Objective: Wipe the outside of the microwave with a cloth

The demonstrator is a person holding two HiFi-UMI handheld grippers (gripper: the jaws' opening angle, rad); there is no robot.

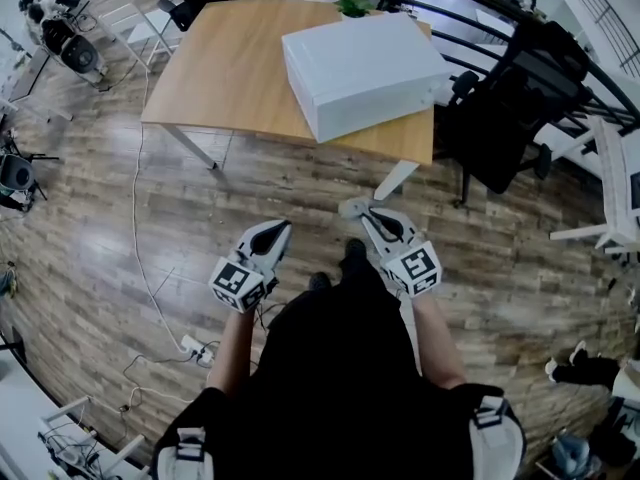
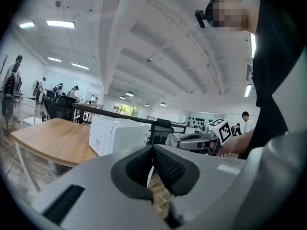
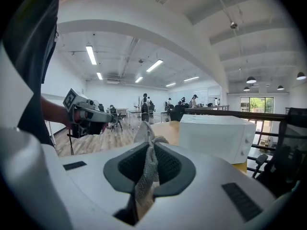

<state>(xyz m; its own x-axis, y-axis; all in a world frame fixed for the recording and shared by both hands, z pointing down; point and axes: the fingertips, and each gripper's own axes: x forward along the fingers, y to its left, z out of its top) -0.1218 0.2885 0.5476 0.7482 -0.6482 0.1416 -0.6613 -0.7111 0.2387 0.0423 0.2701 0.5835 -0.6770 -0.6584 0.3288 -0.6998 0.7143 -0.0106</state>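
- right hand-held gripper [image 1: 356, 211] is clamped tight on a mesh cloth [image 3: 145, 169]; left hand-held gripper [image 2: 153, 152] is closed with nothing in it.
- only the right gripper view shows that pinch; the head view shows just a pale scrap.
- microwave [image 1: 365, 68] sits at the table [image 1: 220, 68] near right corner, well apart from both.
- next: step in, press the cloth flat, wipe in steady strokes.

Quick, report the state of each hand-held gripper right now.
Left hand-held gripper: closed, nothing between the jaws.
Right hand-held gripper: closed, holding the cloth.
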